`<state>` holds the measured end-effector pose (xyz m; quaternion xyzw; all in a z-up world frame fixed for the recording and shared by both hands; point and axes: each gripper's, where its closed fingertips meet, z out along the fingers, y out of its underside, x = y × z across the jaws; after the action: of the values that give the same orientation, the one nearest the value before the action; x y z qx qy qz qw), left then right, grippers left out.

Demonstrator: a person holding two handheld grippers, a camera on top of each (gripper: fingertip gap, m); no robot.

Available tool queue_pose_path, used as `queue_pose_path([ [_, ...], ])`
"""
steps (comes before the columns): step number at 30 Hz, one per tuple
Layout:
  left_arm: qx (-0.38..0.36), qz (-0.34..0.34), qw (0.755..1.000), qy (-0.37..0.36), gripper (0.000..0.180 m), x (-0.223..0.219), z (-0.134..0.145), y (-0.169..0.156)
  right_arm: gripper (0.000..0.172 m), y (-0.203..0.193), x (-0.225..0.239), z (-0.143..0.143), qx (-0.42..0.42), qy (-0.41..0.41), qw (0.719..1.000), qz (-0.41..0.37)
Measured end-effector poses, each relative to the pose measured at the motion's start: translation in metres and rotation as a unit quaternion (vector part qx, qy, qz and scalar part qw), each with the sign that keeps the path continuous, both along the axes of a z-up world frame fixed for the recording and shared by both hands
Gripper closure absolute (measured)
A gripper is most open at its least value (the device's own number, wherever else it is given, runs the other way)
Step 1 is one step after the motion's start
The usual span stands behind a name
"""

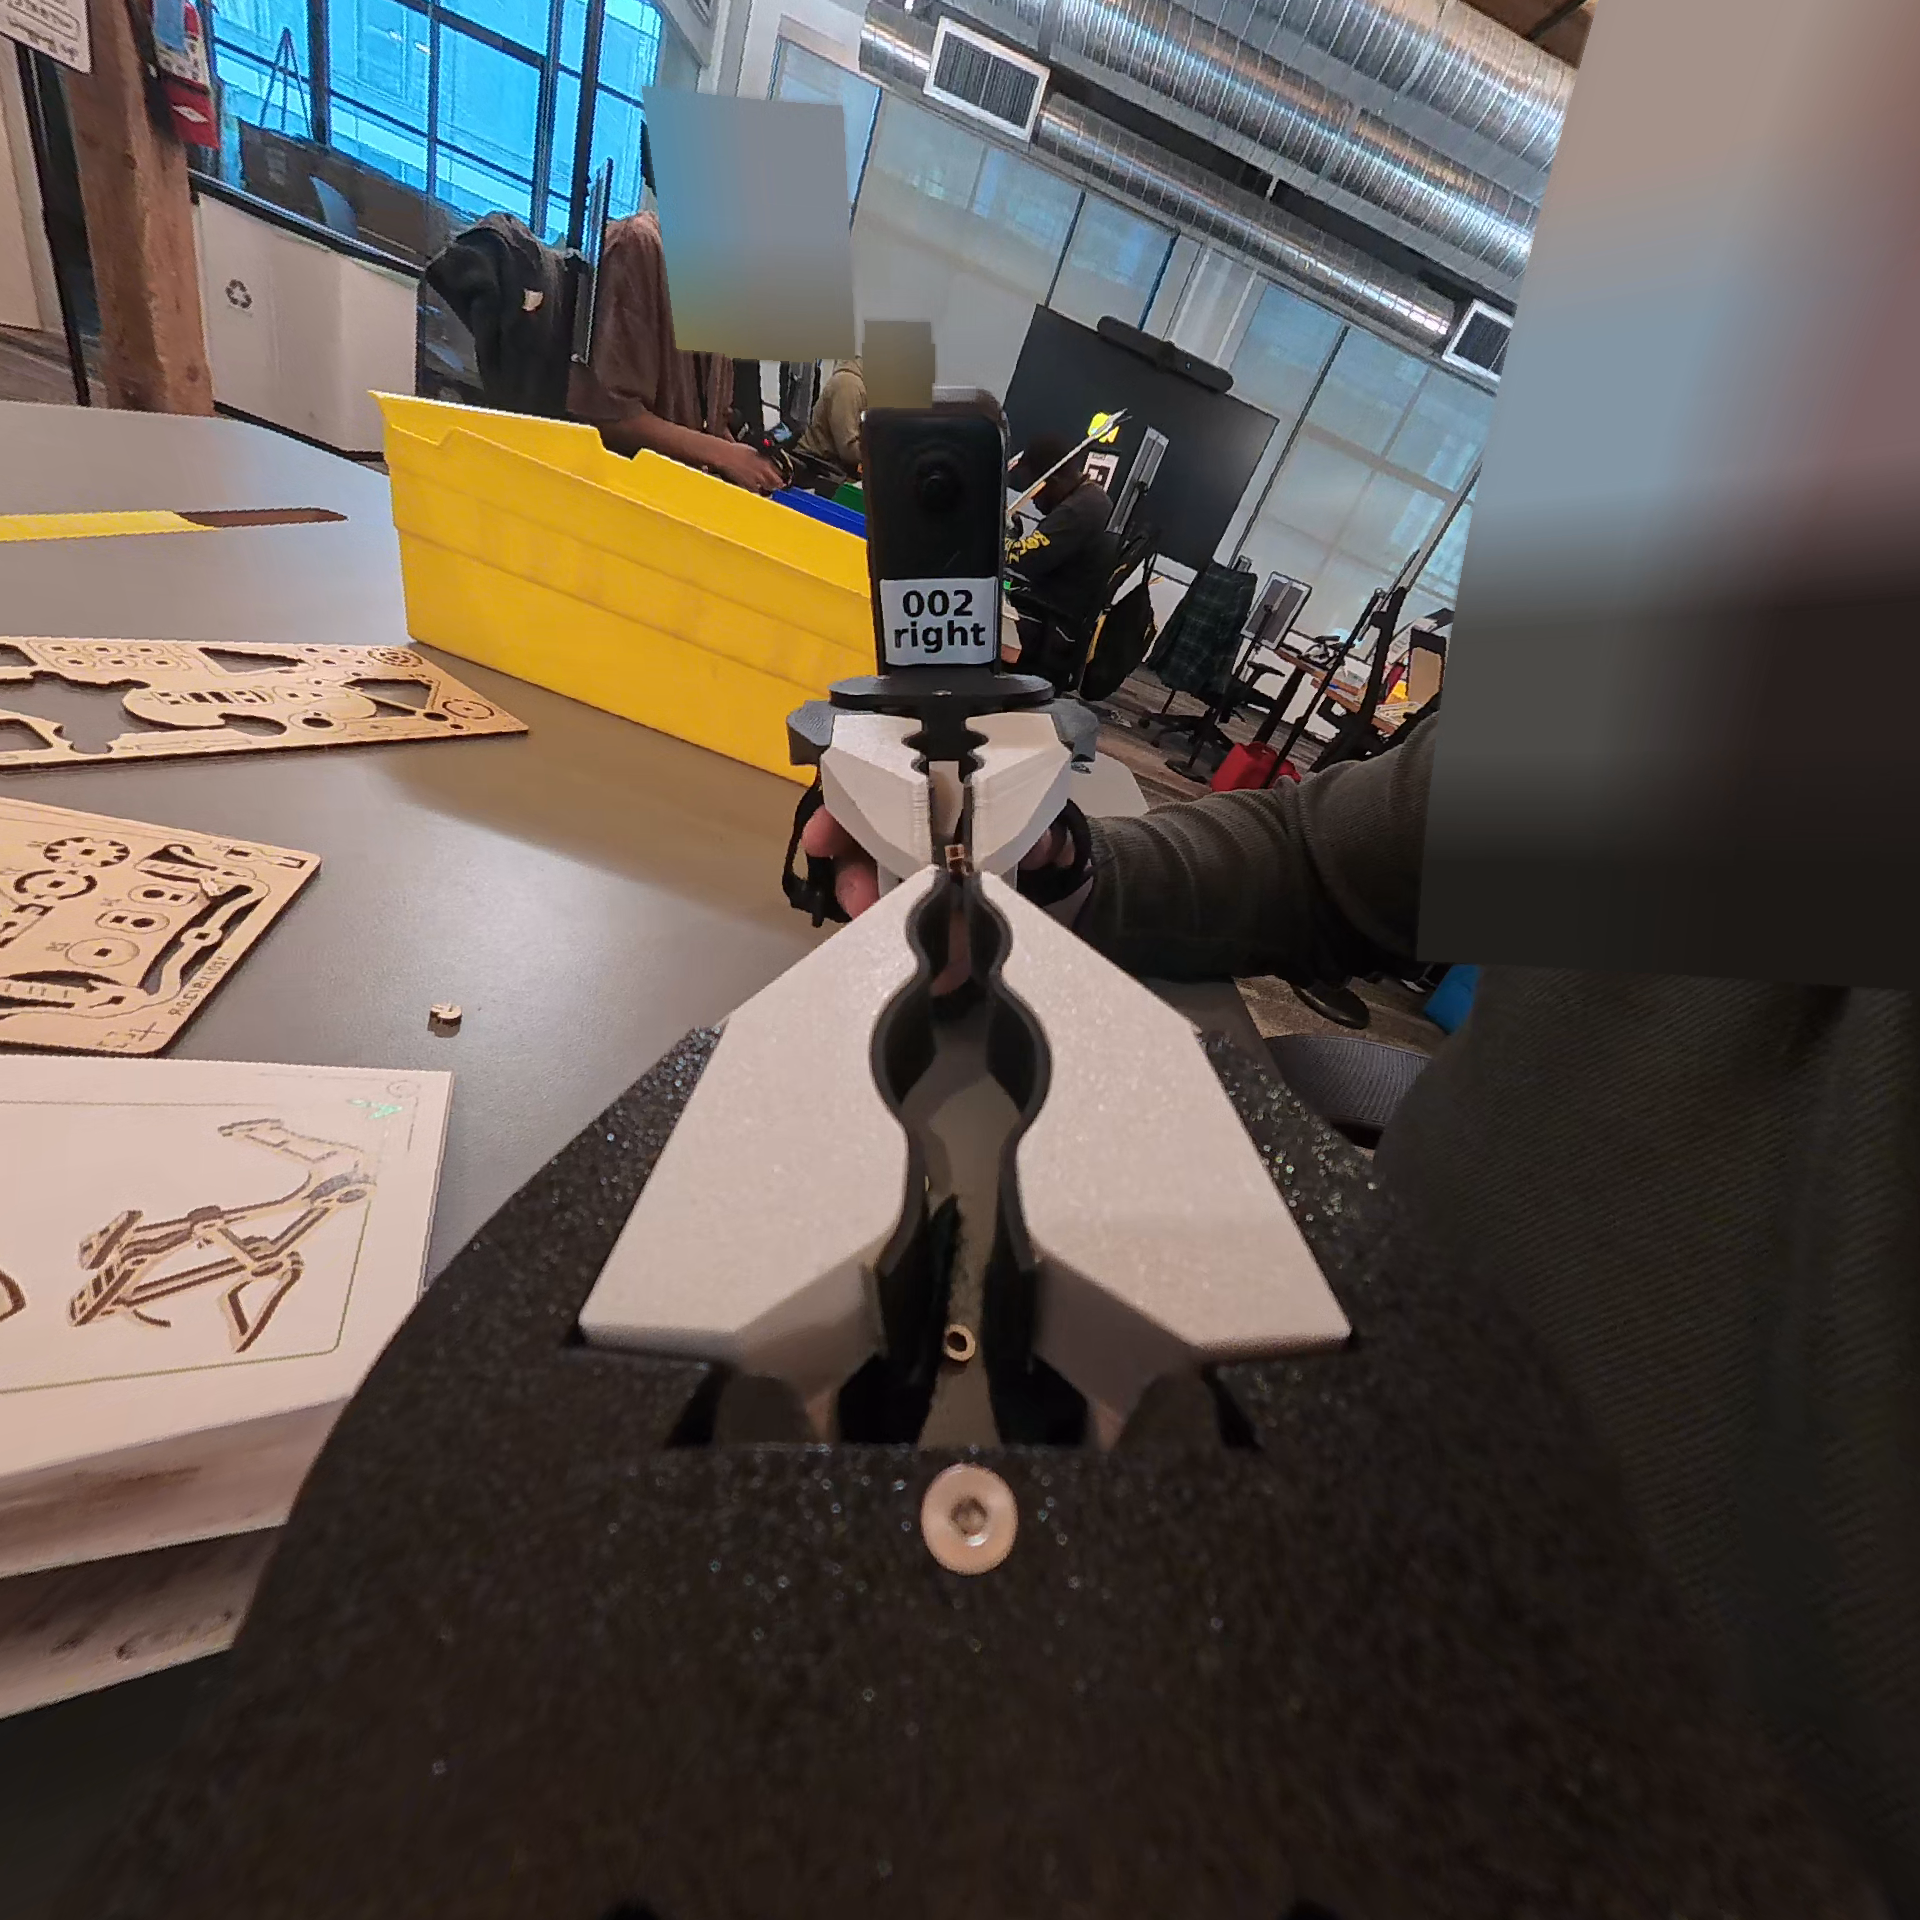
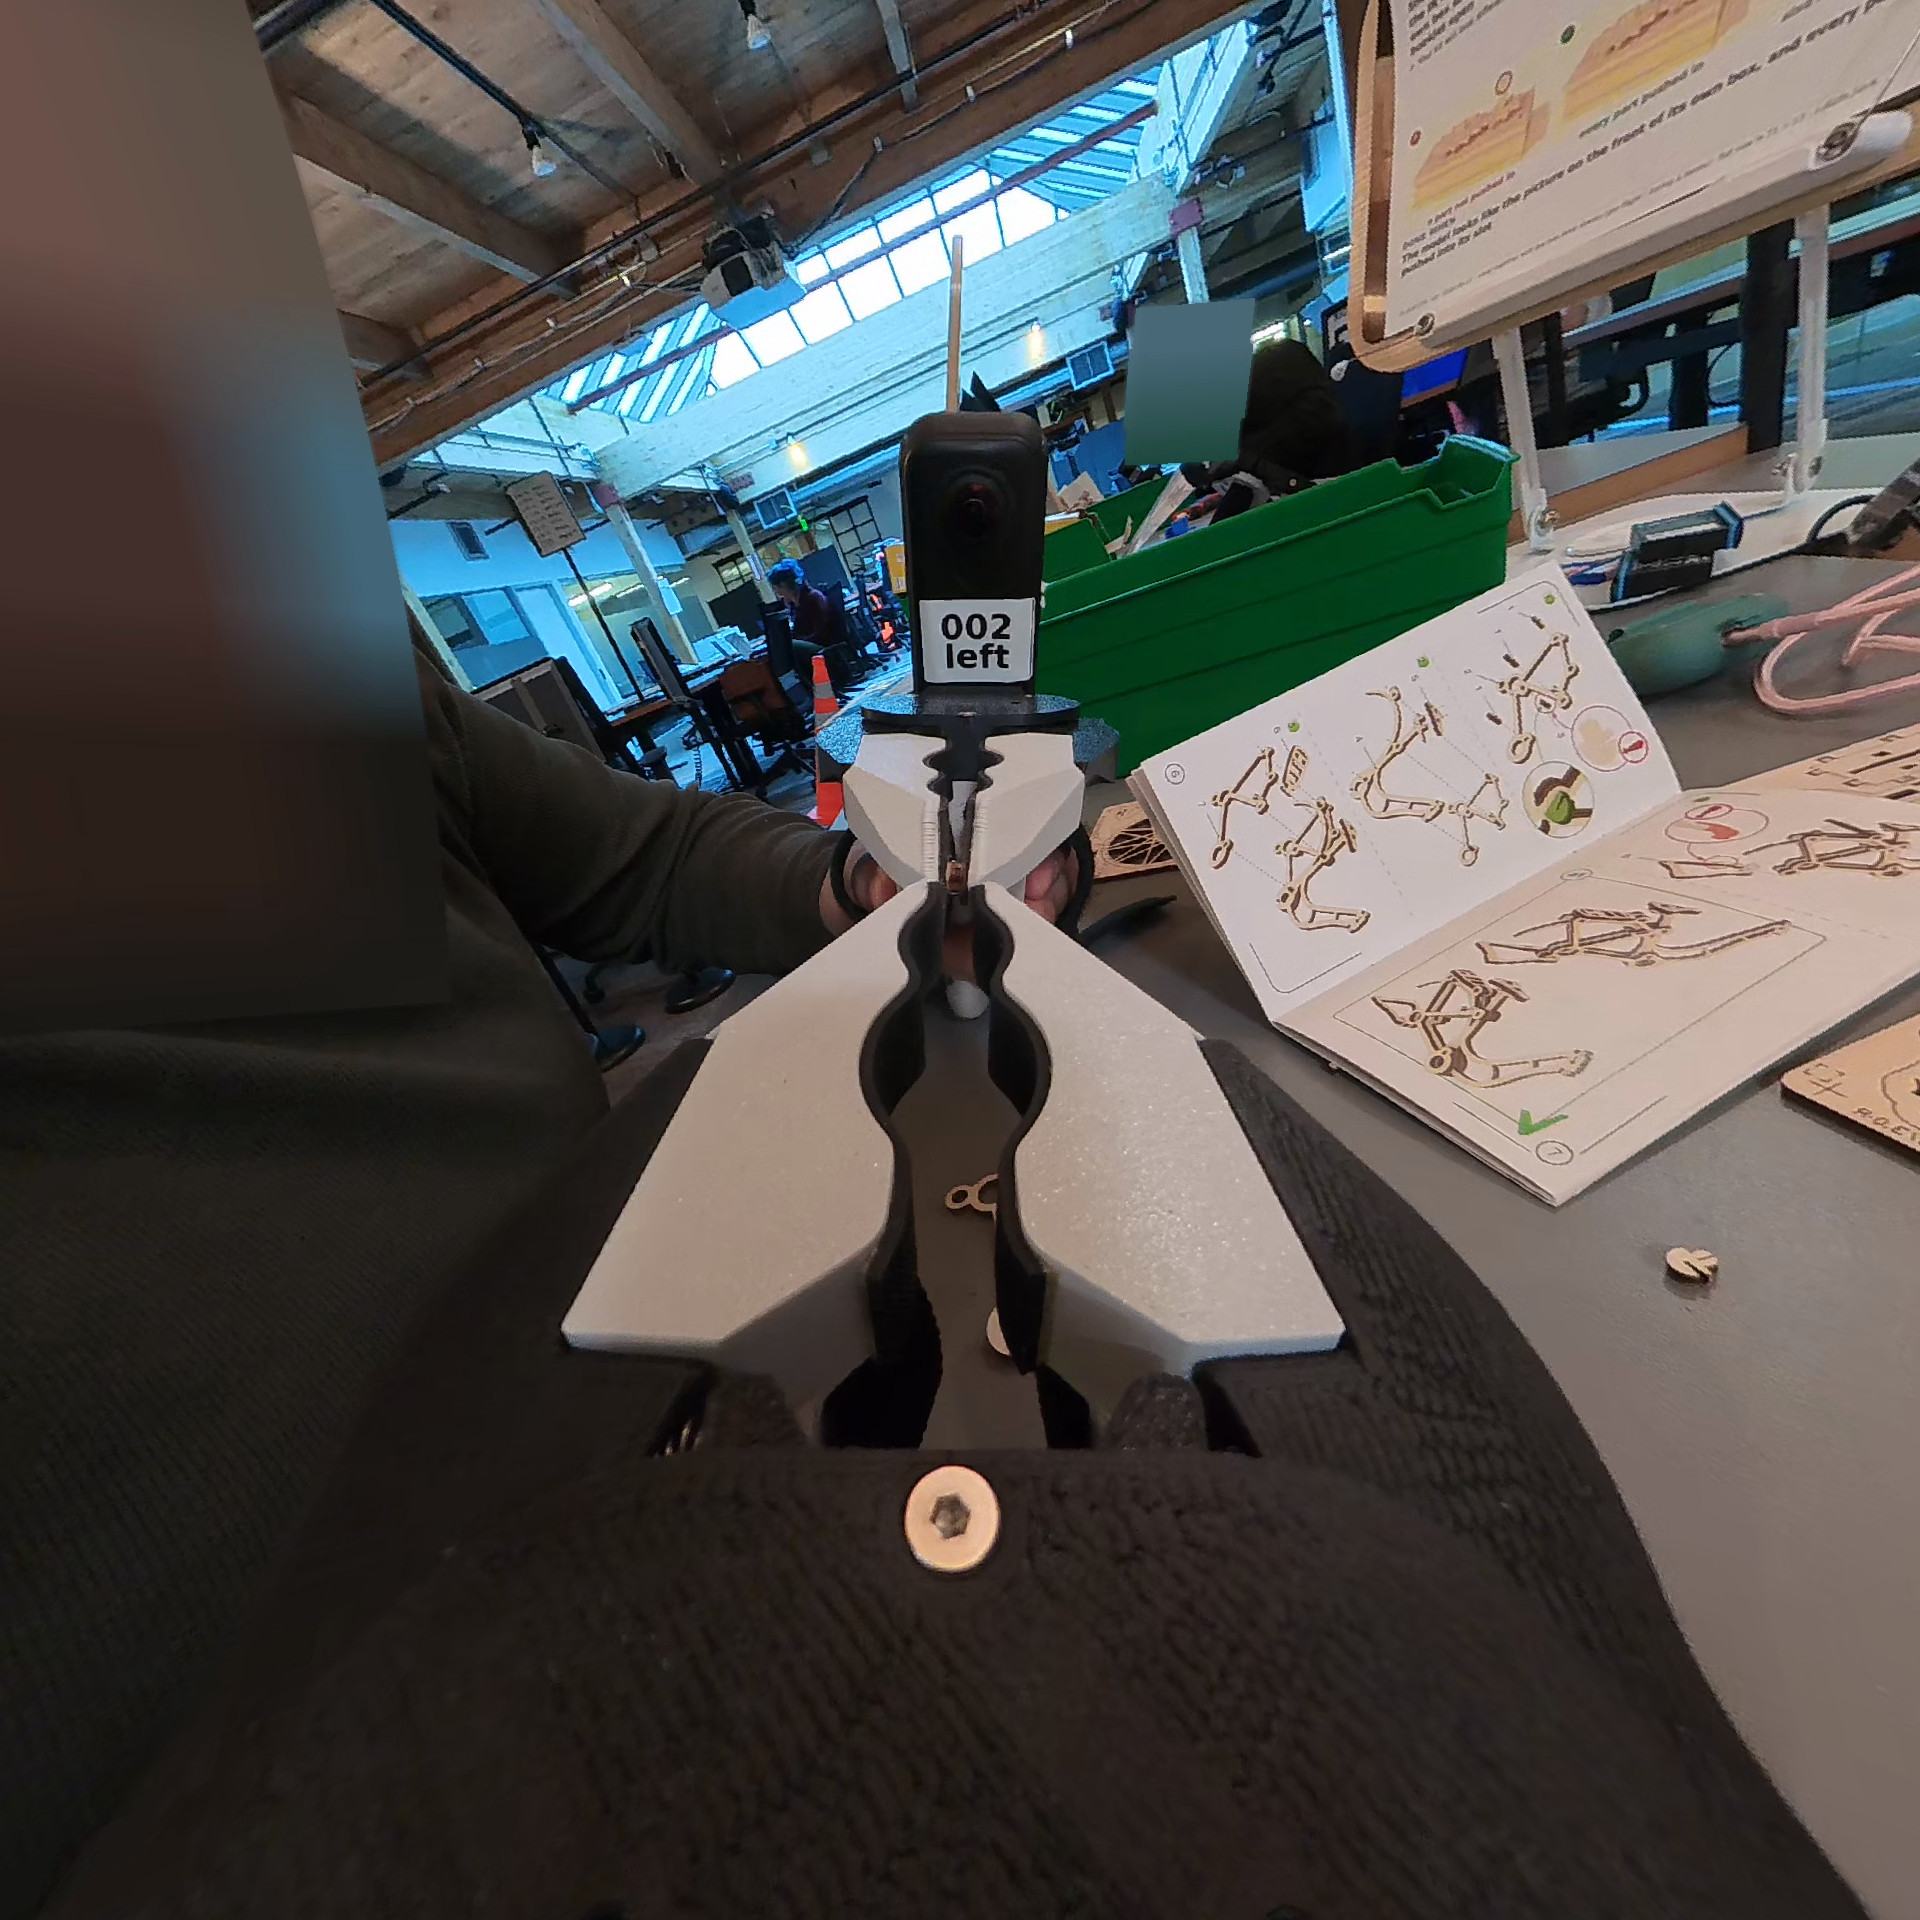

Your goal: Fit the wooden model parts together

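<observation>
**2 grippers meeting tip to tip over a small wooden part**

**Left wrist view.** The left gripper (image 1: 954,881) points straight at the right gripper (image 1: 952,831), the 2 sets of tips almost touching above the table (image 1: 499,831). A tiny wooden piece (image 1: 953,856) sits exactly where the tips meet. The left jaws are closed down to a slit at the tip. The head-on pose probably lets the piece be pressed in along its own axis. On the table lie 2 laser-cut wooden sheets (image 1: 239,696) (image 1: 114,914) with emptied cut-outs, a loose round wooden disc (image 1: 445,1016), a box with the model's picture on it (image 1: 197,1247) and a yellow bin (image 1: 623,582). This view alone shows the sheets from which parts are taken.

**Right wrist view.** The same meeting appears from the opposite side: the right gripper (image 2: 956,896) faces the left gripper (image 2: 953,847), with the wooden piece (image 2: 953,871) at the junction. The right jaws are likewise drawn together on it. Which gripper bears the load, and whether 2 parts are present, cannot be told. Only this view shows the open instruction booklet (image 2: 1455,914), placed within sight for reference, a small ringed wooden link (image 2: 971,1195) and a slotted disc (image 2: 1691,1265) on the table, a green bin (image 2: 1278,613) and a standing instruction board (image 2: 1621,156).
</observation>
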<state>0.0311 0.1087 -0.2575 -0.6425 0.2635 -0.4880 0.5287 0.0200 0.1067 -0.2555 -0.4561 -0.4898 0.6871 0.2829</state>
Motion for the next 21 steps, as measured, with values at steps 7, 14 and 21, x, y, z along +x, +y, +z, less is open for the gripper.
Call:
queue_pose_path([
  [7, 0.016, 0.003, 1.0, 0.018, 0.18, 0.0001, -0.0007, -0.0007, 0.169, -0.0009, 0.0002, -0.0002, 0.0, 0.0, 1.0, 0.002],
  [14, 0.018, 0.005, 1.0, 0.019, 0.18, -0.0002, -0.0008, -0.0005, 0.172, -0.0011, 0.0004, 0.0002, 0.007, 0.002, 1.0, 0.0],
  [21, 0.03, -0.002, 0.999, 0.012, 0.18, 0.001, 0.004, -0.0036, 0.171, -0.0048, 0.002, 0.0049, 0.041, 0.017, 0.999, -0.01],
])
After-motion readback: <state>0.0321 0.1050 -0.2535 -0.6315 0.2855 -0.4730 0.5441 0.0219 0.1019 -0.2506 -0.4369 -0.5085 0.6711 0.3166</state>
